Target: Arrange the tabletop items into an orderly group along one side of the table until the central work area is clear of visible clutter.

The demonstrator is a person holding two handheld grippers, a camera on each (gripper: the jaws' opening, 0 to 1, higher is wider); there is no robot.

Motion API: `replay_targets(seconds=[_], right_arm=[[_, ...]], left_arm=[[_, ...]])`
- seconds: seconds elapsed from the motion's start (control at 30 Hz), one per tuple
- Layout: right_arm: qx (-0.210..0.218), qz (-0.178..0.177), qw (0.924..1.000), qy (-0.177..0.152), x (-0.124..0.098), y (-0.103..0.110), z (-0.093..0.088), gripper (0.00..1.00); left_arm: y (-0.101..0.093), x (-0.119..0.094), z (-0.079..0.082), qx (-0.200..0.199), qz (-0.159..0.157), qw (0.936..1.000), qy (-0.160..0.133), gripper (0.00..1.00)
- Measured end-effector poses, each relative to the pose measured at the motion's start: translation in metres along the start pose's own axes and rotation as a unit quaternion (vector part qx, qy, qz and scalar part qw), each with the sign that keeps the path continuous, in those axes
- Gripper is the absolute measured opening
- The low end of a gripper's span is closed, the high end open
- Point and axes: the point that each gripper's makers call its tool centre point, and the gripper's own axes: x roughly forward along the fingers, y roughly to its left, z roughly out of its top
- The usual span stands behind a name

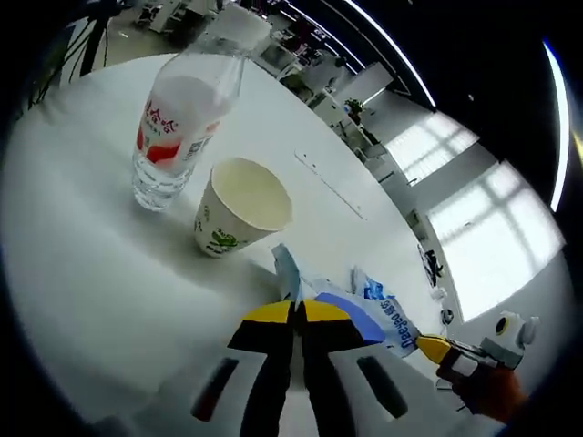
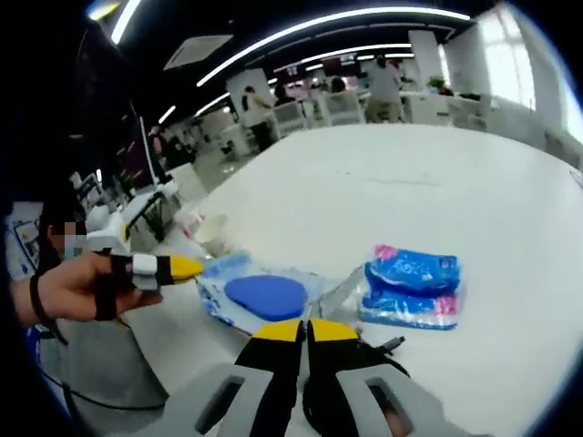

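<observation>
The left gripper is clamped on a blue-and-white packet; paper cup and water bottle stand beyond. The right gripper looks closed, seemingly pinching the same packet's edge; tissue pack lies just right.

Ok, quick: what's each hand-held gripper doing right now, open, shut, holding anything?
Left hand-held gripper: jaws together; holding anything cannot be told.
Right hand-held gripper: jaws together, touching the blue pack; a grip cannot be told.
</observation>
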Motion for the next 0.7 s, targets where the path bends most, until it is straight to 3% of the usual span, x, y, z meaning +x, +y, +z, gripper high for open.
replay_targets(seconds=[0.23,0.7], right_arm=[[-0.031,0.007,0.9995,0.002,0.019,-0.005,0.012,0.00],[-0.016,0.007,0.9993,0.034,0.059,-0.022,-0.008,0.00]], left_arm=[[0.008,0.008,-0.002,-0.005,0.009,0.9999,0.002,0.00],[0.029,0.028,-0.014,-0.019,0.032,0.9990,0.023,0.00]])
